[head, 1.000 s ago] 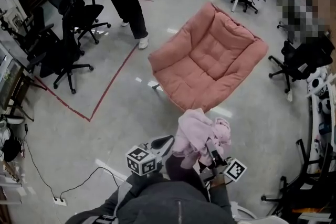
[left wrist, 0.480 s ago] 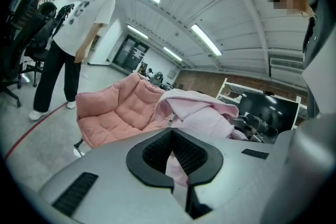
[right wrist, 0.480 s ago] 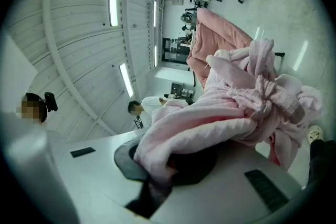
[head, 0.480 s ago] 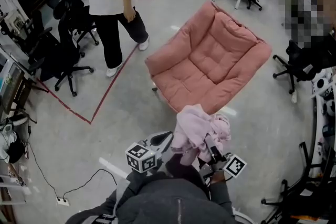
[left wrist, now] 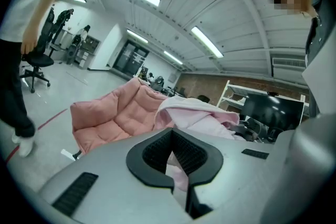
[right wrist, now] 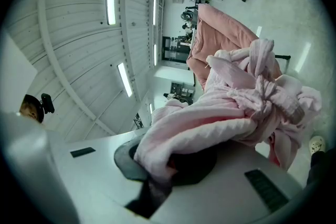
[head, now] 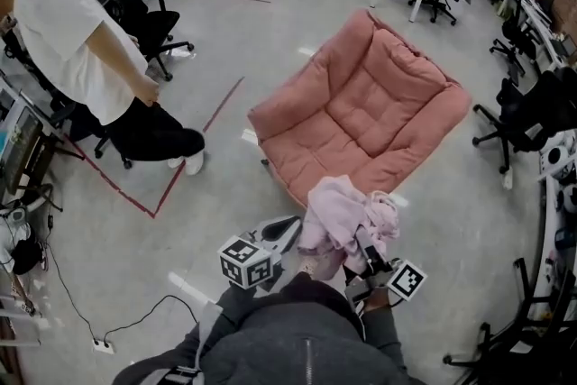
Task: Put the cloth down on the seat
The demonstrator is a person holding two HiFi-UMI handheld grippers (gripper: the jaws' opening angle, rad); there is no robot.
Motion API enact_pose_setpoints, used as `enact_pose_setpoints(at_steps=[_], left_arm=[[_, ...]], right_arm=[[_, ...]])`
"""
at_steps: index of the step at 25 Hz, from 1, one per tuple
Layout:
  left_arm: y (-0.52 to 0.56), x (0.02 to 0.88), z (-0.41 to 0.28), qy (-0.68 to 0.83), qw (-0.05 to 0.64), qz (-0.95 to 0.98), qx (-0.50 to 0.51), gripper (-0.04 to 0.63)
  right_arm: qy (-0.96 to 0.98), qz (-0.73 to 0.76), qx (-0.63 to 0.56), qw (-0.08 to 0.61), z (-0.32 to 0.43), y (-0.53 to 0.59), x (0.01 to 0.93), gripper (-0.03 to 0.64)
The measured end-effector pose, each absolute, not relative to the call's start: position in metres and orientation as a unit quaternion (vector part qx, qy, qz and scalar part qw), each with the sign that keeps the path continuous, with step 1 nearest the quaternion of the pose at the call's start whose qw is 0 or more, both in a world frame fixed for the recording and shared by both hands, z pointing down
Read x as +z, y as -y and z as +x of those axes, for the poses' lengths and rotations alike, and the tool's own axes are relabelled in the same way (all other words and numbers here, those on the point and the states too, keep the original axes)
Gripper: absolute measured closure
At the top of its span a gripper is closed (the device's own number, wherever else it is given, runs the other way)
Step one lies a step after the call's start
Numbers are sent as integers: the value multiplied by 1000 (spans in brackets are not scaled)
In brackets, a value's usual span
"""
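The pink cloth [head: 345, 214] hung bunched in the air between the two grippers, just at the near edge of the pink cushioned seat [head: 365, 108] and not yet laid on its cushion. The left gripper [left wrist: 172, 160] was closed on a fold of the cloth pinched between its dark pads, and the right gripper [right wrist: 163, 165] was clamped on a thick wad of it. A person in a white shirt [head: 86, 59] stood well apart on the grey floor [head: 270, 41].

left tongs [head: 292, 231]: pinched on cloth [head: 339, 210] | right tongs [head: 365, 253]: clamped on cloth | both held side by side
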State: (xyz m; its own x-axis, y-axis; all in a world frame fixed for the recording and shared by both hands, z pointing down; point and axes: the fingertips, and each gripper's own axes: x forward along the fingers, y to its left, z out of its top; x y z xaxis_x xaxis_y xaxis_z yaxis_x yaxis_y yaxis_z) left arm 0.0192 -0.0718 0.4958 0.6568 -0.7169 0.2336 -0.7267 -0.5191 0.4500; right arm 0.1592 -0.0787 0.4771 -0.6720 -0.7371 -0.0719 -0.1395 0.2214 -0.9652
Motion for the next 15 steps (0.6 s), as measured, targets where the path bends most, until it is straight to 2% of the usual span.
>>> enact_pose_setpoints(at_steps=[15], left_arm=[[125,492,14,445,243,862,1,588]], right_arm=[[-746,-275,-543,271,160,143,473,577]])
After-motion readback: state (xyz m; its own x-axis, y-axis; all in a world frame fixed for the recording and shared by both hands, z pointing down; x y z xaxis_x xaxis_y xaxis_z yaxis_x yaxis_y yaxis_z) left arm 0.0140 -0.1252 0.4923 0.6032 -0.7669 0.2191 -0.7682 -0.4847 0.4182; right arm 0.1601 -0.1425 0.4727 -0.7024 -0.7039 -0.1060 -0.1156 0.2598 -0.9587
